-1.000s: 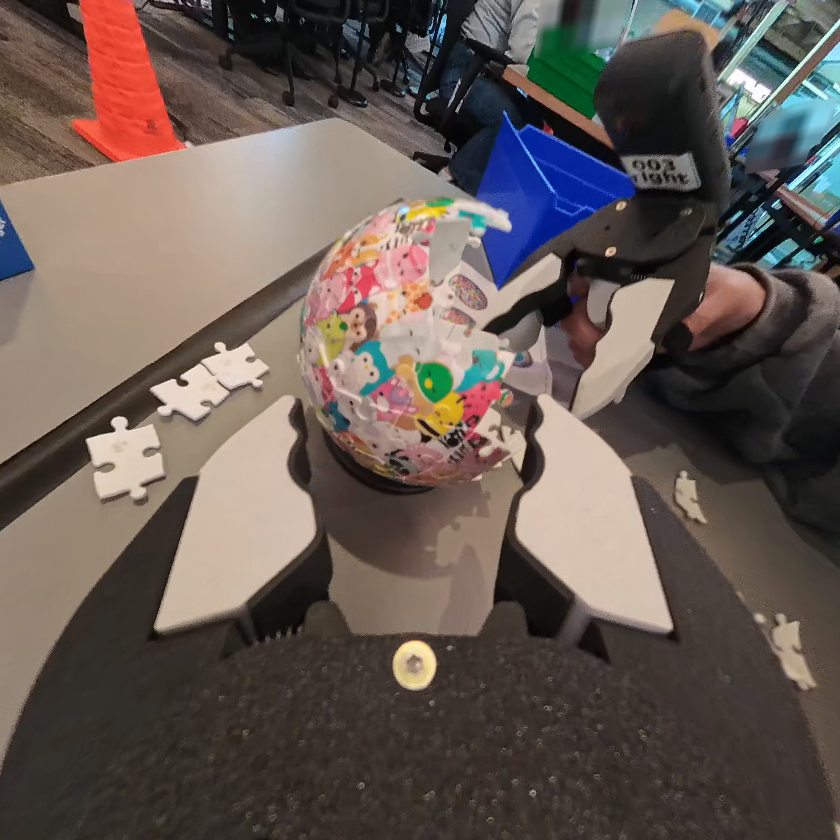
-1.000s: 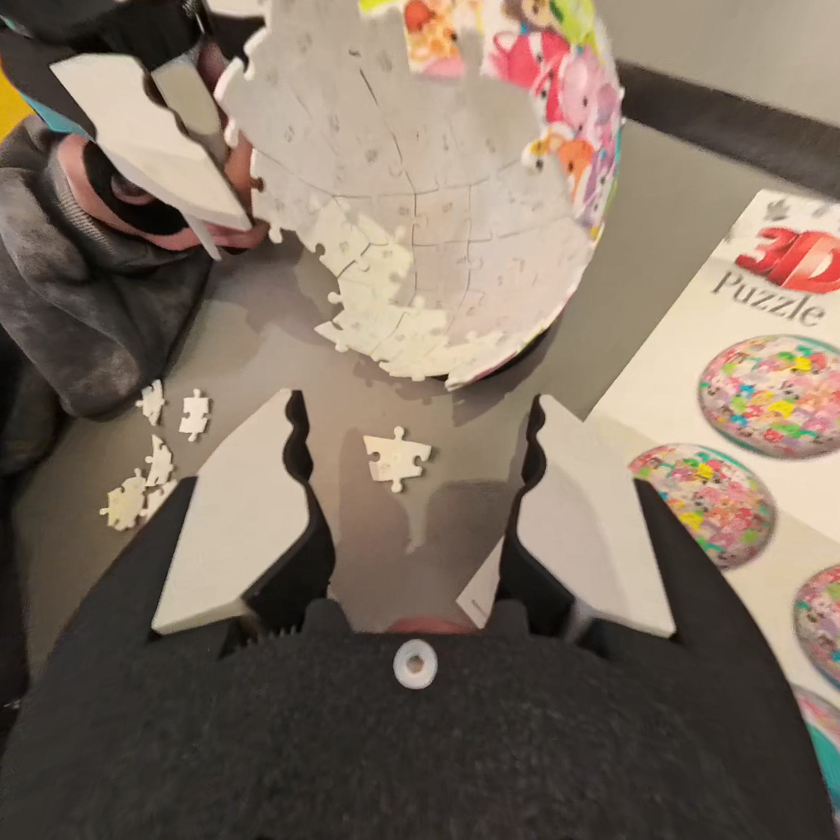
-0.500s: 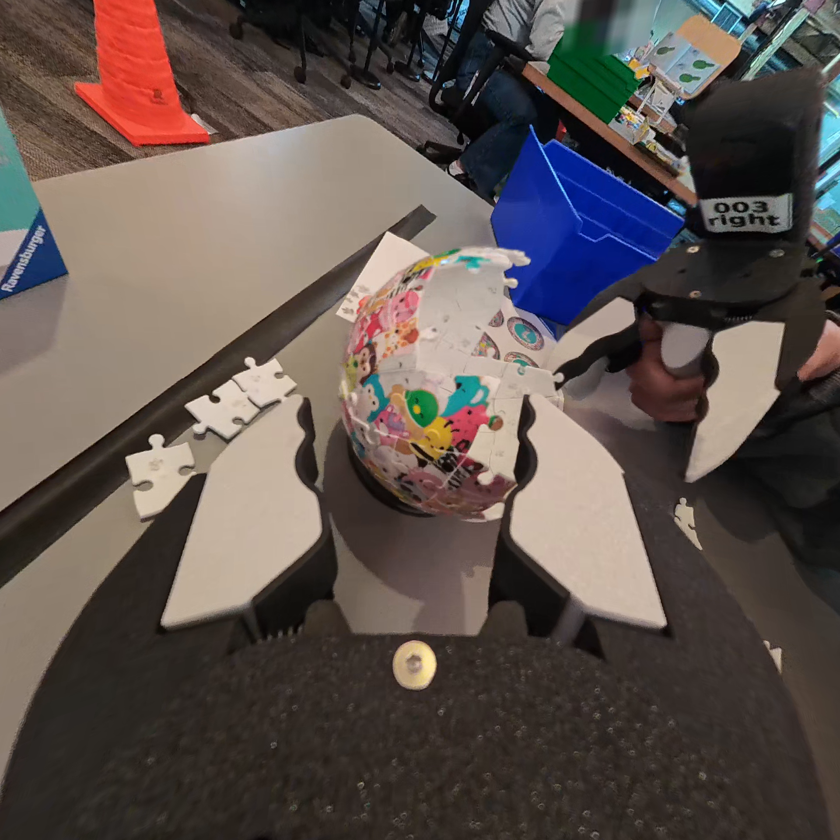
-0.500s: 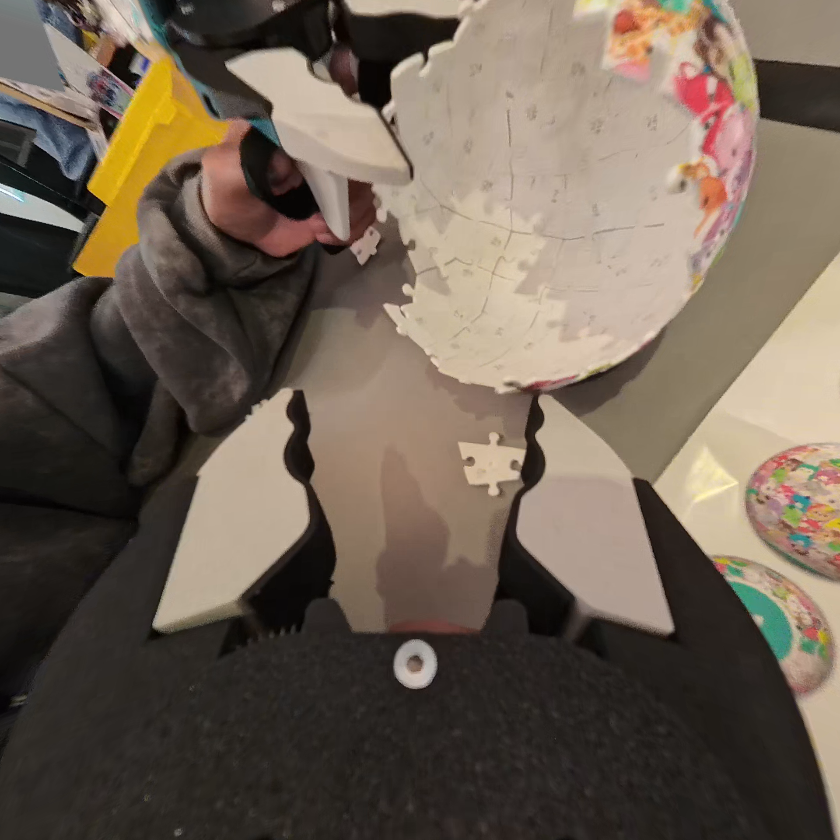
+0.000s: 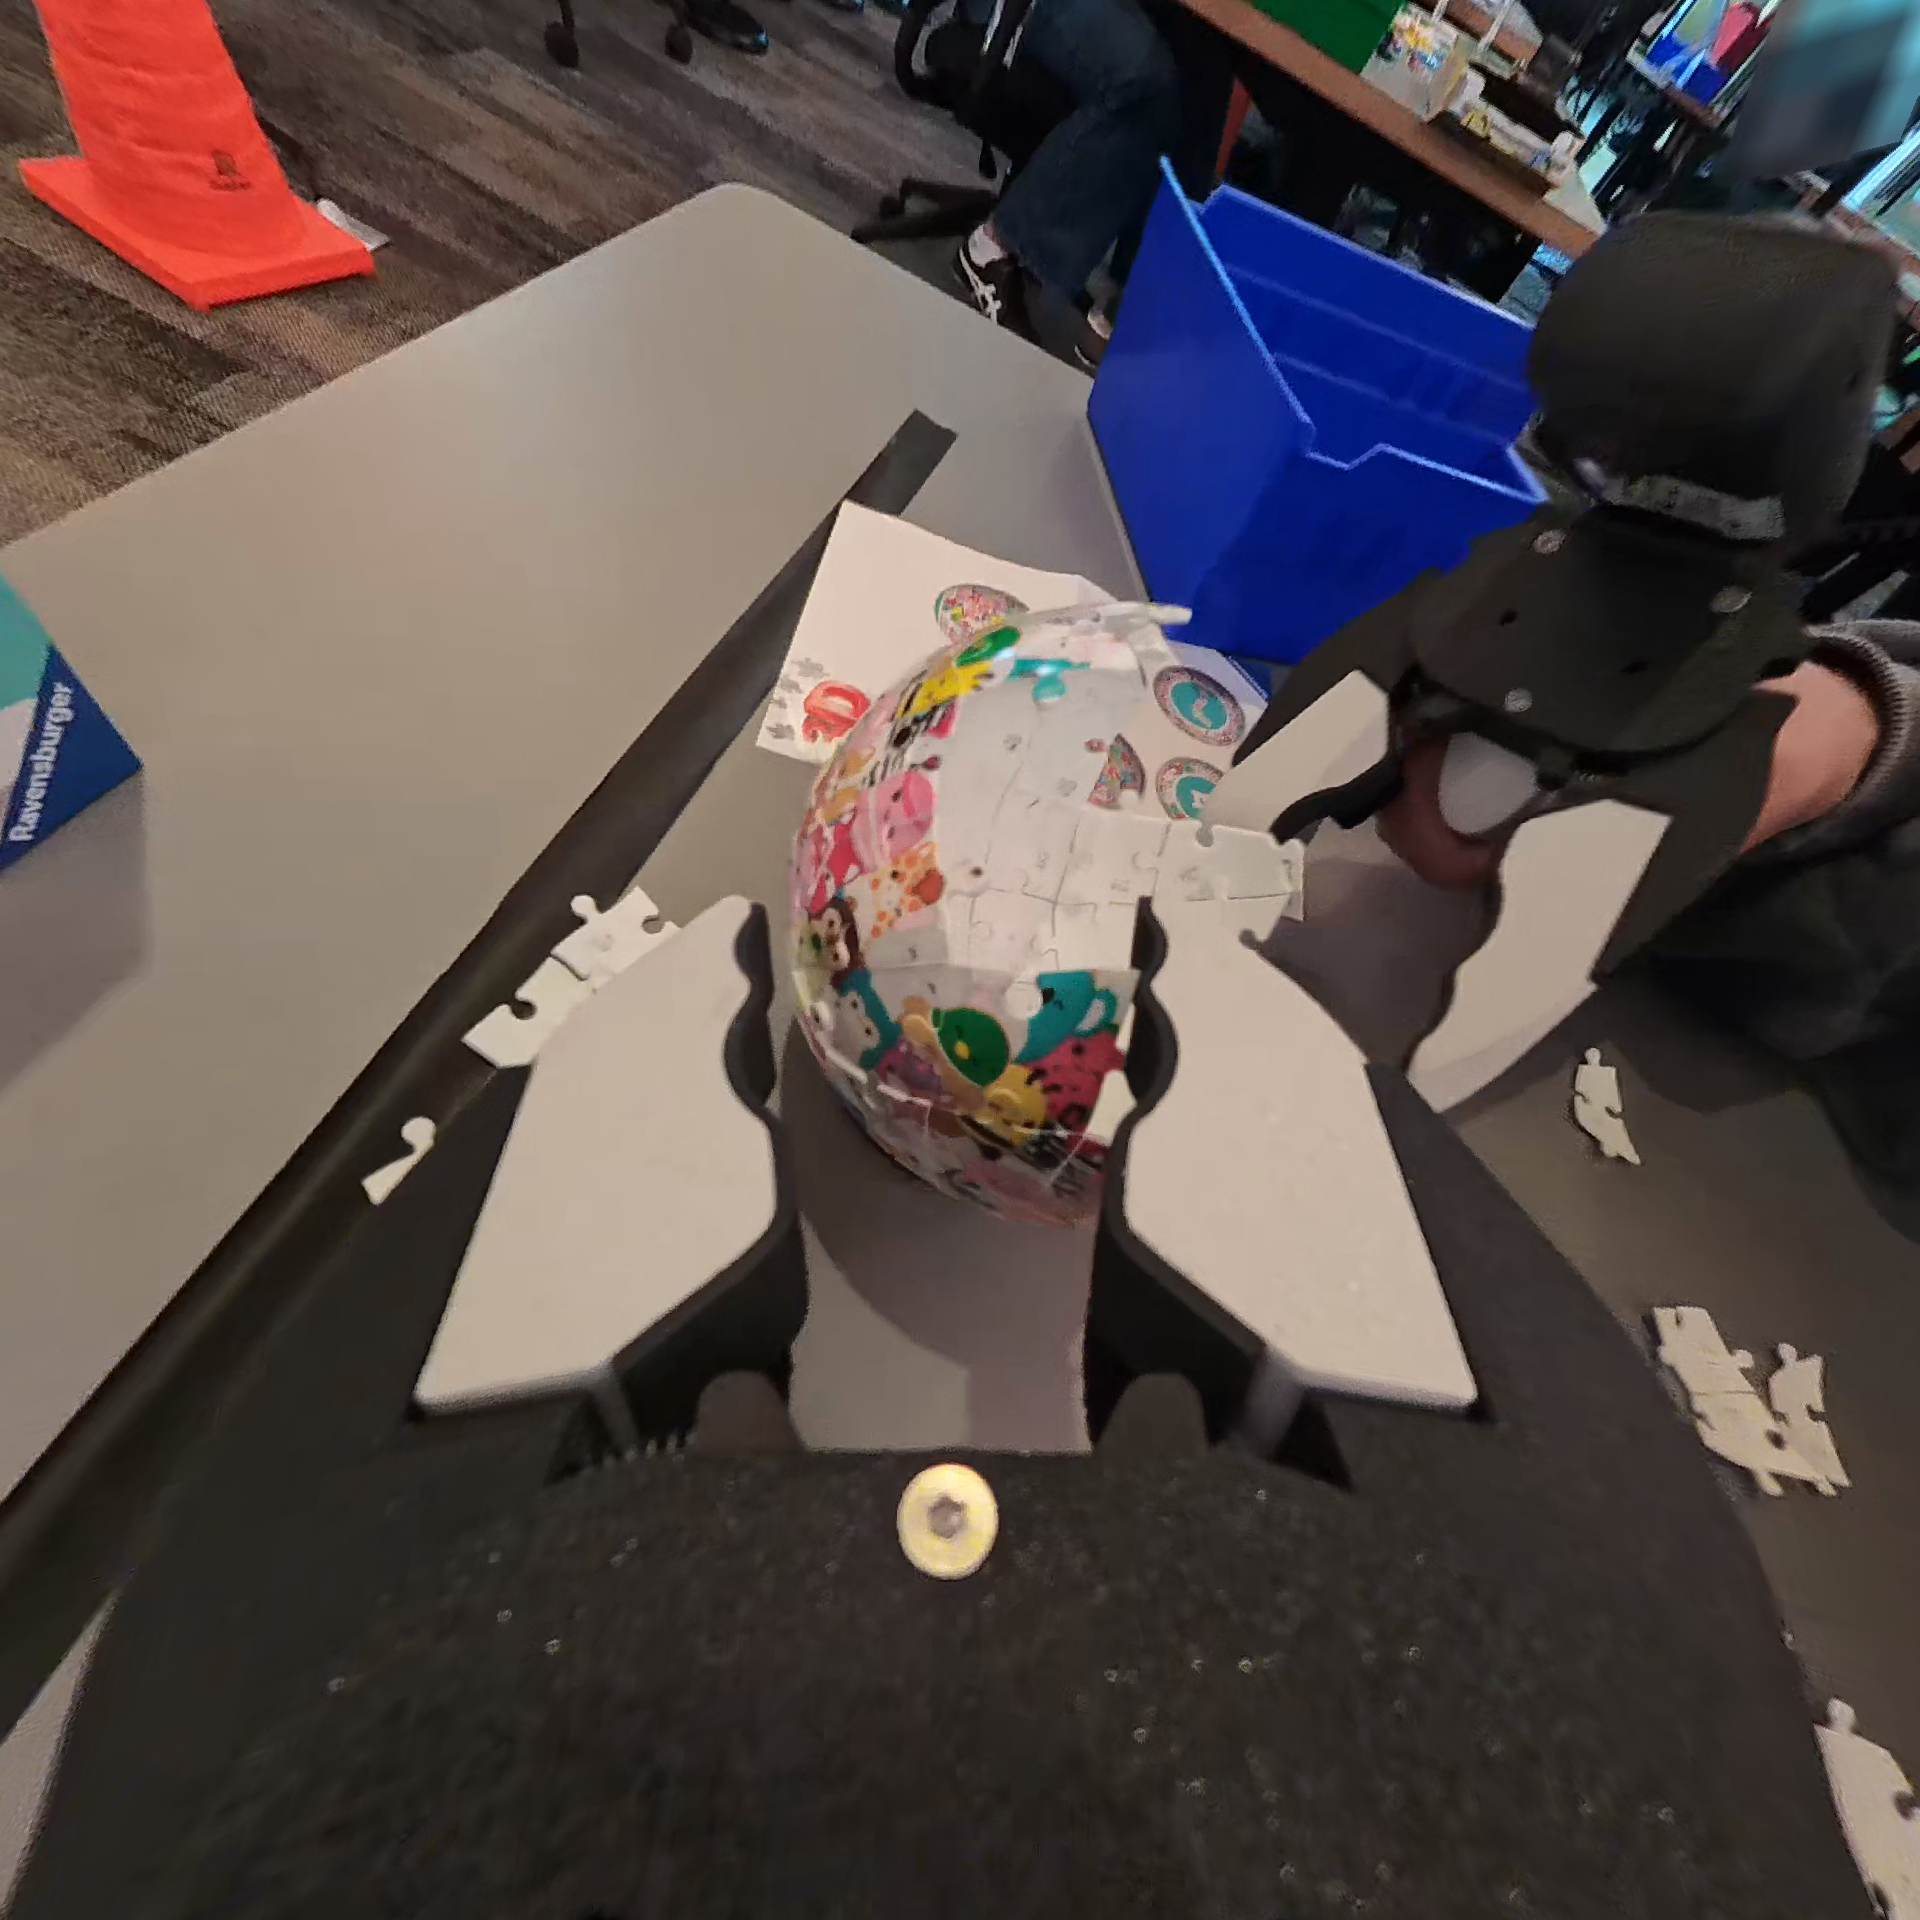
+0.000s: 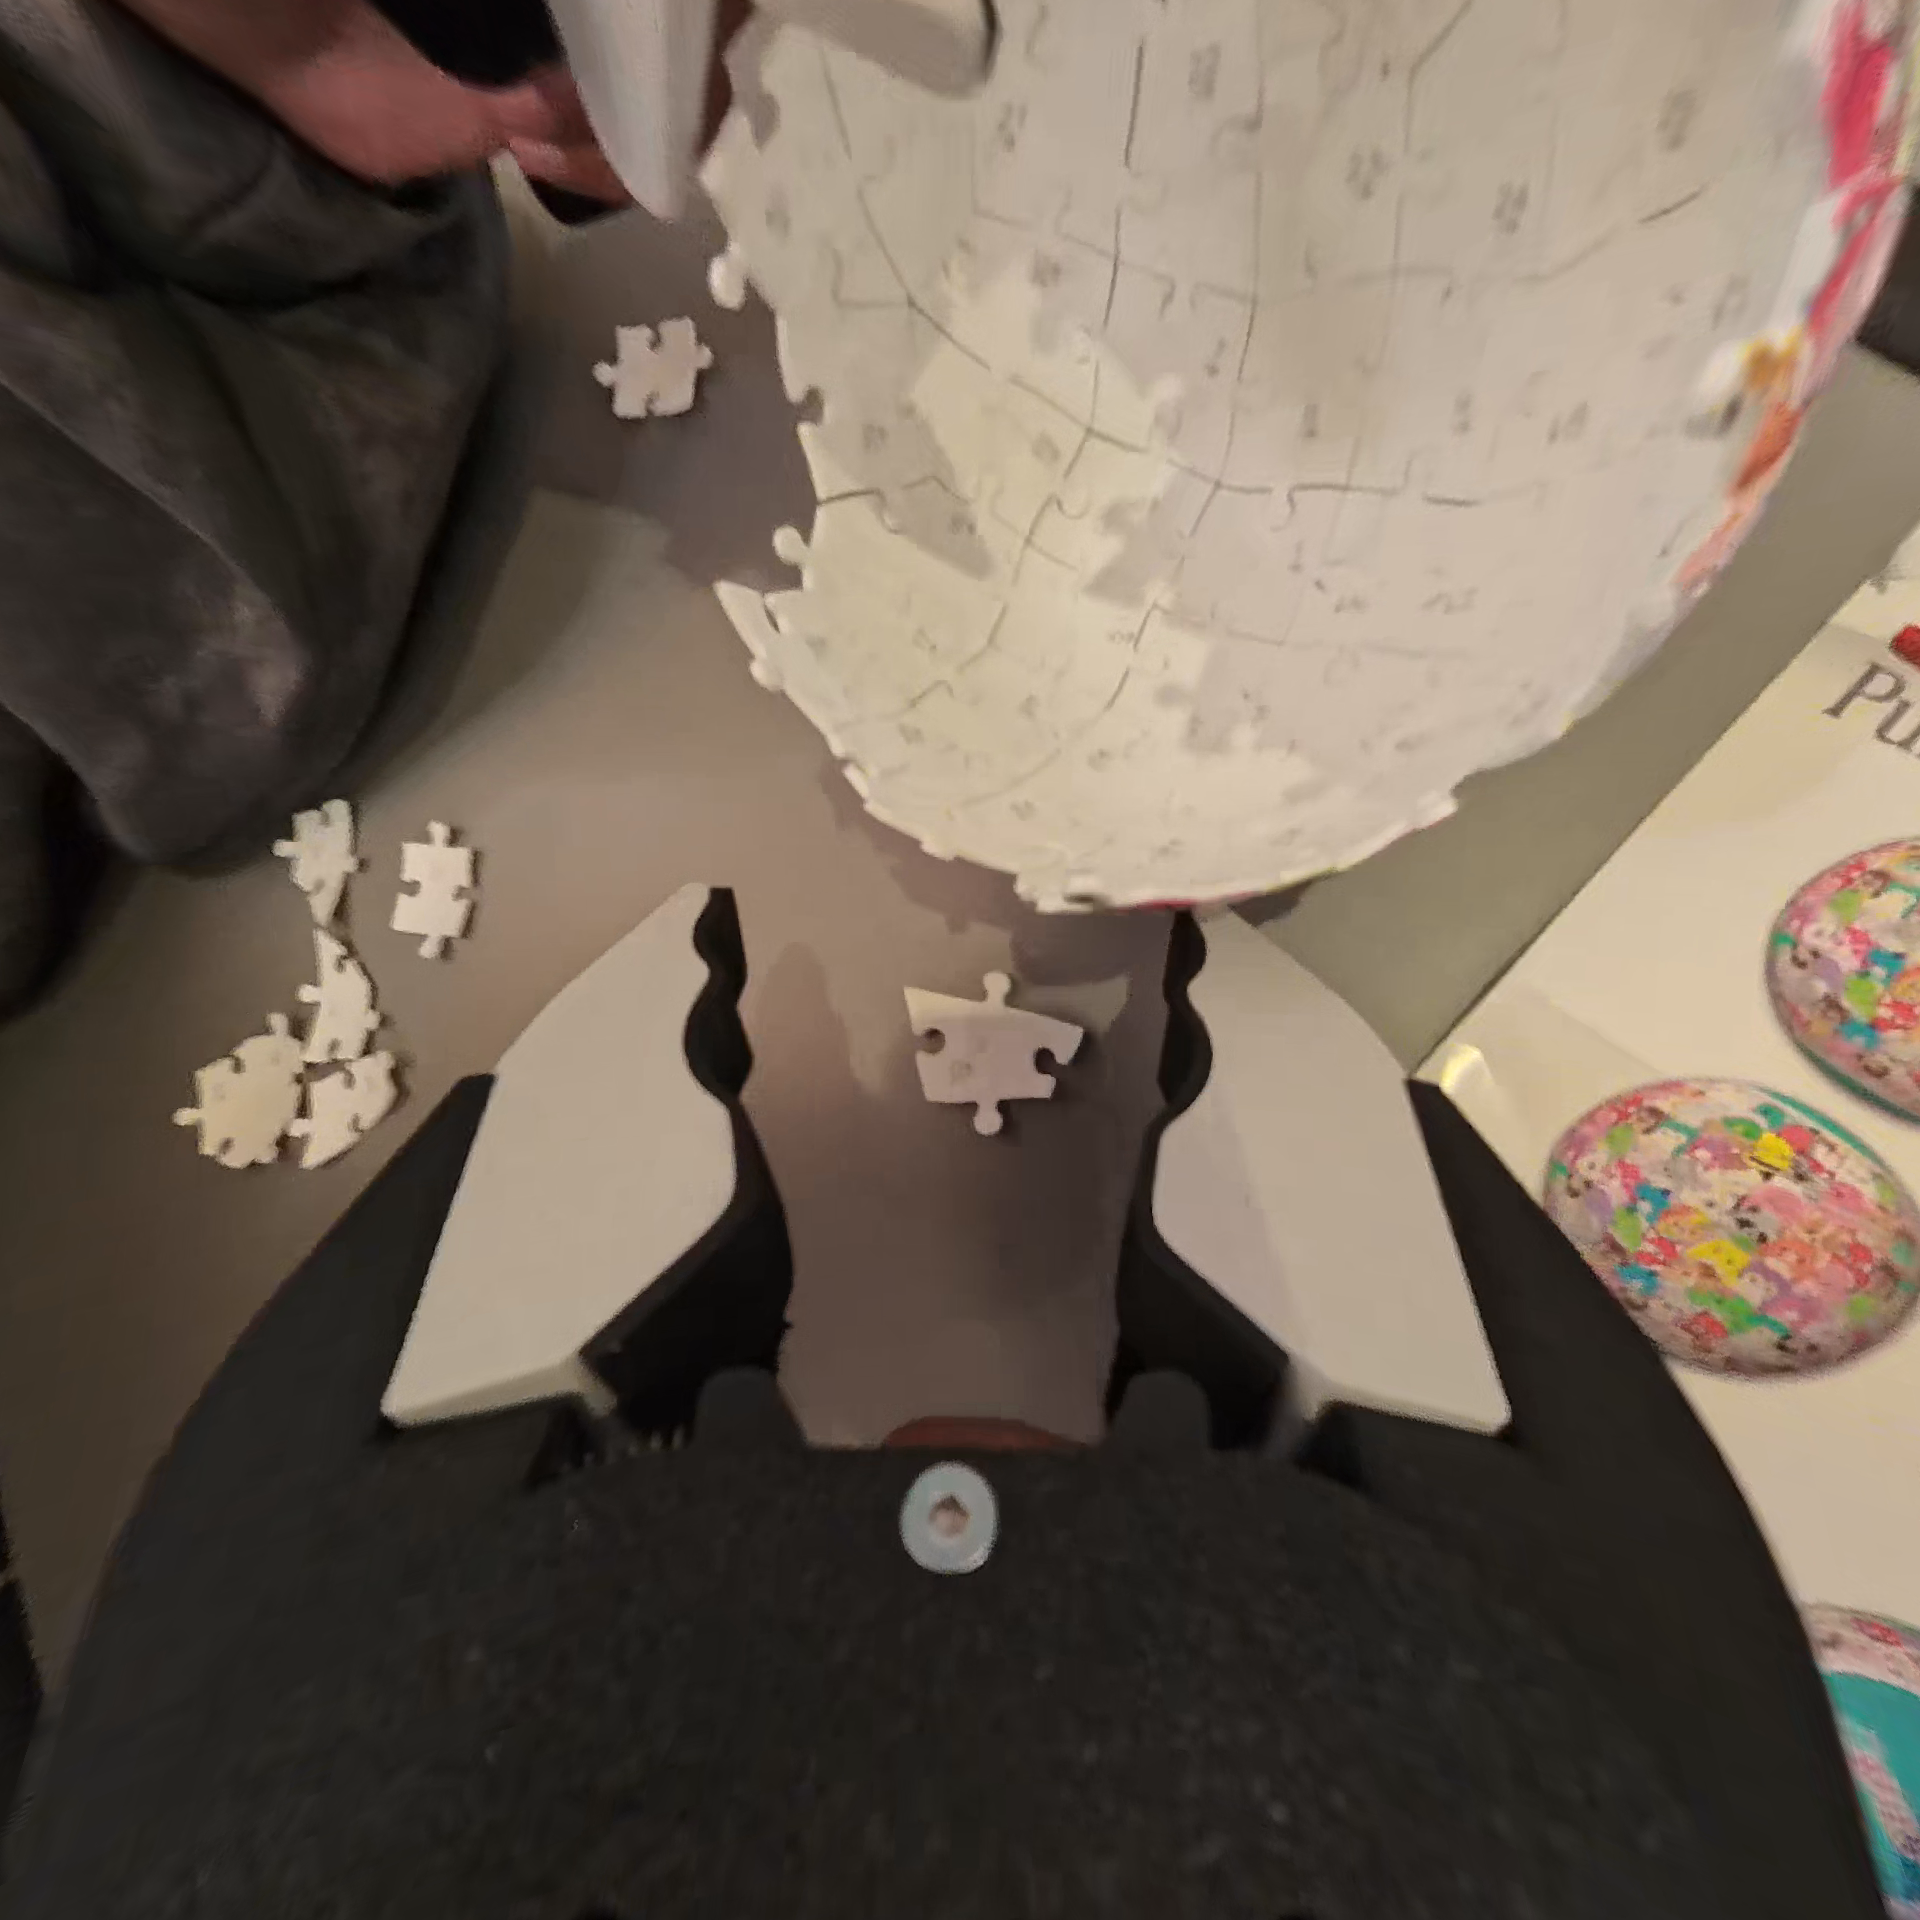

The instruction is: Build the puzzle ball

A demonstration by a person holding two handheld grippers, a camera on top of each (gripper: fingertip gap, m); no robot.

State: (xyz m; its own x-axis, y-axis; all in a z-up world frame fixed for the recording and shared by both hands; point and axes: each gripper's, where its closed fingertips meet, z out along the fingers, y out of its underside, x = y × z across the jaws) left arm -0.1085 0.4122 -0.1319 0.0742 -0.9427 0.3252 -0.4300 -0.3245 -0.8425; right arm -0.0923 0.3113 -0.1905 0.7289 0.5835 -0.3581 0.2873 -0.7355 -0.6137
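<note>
Left wrist view: left gripper (image 5: 951,997) spread wide, empty, fingers on either side of the half-built puzzle ball (image 5: 966,935) on the grey table (image 5: 416,582), contact unclear. Ball's open white inside faces the right gripper (image 5: 1455,914), also spread wide, held by a hand (image 5: 1444,831) in a grey sleeve. Blue bin (image 5: 1299,457) behind, printed sheet (image 5: 883,613) under and beyond the ball, orange cone (image 5: 177,156) on the floor. Right wrist view: loose piece (image 6: 987,1049) lies white side up on the table between the right gripper's fingertips, not gripped; more loose pieces (image 6: 322,997) at left, ball shell (image 6: 1247,468) just ahead
</note>
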